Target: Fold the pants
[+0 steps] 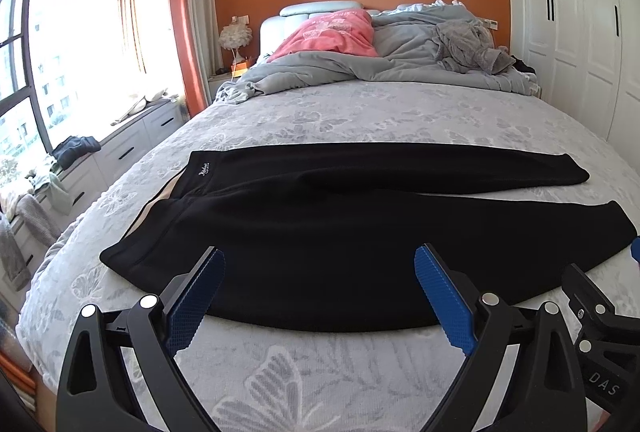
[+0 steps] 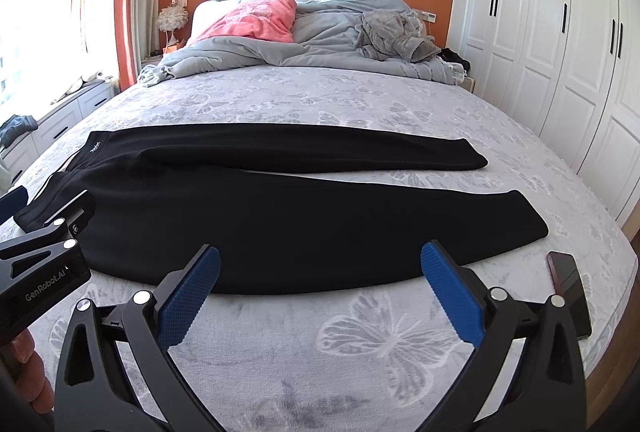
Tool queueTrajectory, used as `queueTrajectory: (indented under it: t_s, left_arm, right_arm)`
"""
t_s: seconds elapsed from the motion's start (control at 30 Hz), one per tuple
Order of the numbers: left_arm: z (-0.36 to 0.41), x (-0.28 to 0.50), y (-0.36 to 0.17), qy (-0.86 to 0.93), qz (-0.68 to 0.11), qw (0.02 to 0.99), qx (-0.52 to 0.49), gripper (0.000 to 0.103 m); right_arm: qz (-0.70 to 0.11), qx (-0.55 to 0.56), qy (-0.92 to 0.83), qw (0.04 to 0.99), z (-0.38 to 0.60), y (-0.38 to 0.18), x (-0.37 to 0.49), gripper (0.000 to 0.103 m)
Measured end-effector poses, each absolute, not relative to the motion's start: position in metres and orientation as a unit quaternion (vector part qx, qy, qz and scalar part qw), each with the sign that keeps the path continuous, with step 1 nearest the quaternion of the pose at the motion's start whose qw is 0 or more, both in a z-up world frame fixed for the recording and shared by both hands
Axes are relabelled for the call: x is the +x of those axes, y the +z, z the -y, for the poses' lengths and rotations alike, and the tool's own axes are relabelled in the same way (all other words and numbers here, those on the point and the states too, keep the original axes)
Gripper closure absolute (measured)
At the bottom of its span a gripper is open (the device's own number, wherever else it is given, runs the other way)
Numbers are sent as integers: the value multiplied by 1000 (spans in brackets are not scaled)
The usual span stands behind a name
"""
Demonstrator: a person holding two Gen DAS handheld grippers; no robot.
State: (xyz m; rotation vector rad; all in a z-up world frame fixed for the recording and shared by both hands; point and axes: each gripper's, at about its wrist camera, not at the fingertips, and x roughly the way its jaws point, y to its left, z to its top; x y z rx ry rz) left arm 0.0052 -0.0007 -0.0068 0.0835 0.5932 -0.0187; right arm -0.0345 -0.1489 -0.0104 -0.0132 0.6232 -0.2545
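- The black pants lie flat across the bed, stretched sideways in front of both sets of jaws, waistband out to the left of them and leg ends out to the right.
- The two legs lie apart in a narrow V: the far leg runs straight beyond the jaws, the near leg lies closest to them, with a sliver of bedspread showing between the two toward the cuffs.
- The fabric looks thick and matte, mostly smooth, with a small white script logo near the waistband and a pale stripe along the waist-end edge.
- The left gripper hovers just short of the near leg's front hem, its blue-padded jaws spread wide and holding nothing.
- The right gripper hangs likewise before the same hem, further toward the cuffs, jaws wide apart and empty.
- A dark phone lies on the bedspread just right of the right jaws.
- Far beyond the jaws, a grey duvet and a pink pillow are bunched at the headboard.
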Motion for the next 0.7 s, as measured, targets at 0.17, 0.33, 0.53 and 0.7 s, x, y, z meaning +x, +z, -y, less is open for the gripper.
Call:
queueTrajectory:
  t_s: [0.17, 0.33, 0.53, 0.7]
  left_arm:
    - [2, 5, -8, -10, -291, 956, 43, 10]
    - [4, 6, -9, -16, -292, 955, 39, 10]
    - [-1, 7, -12, -12, -288, 957, 22, 10]
    - [0, 9, -12, -6, -301, 953, 24, 10]
  right_arm:
    - [-305, -9, -124, 944, 149, -11, -35, 5]
    - [-305, -8, -124, 944, 148, -9, -35, 5]
    - [-305, -8, -126, 944, 146, -9, -34, 5]
    - [-305, -8, -125, 944, 146, -9, -34, 5]
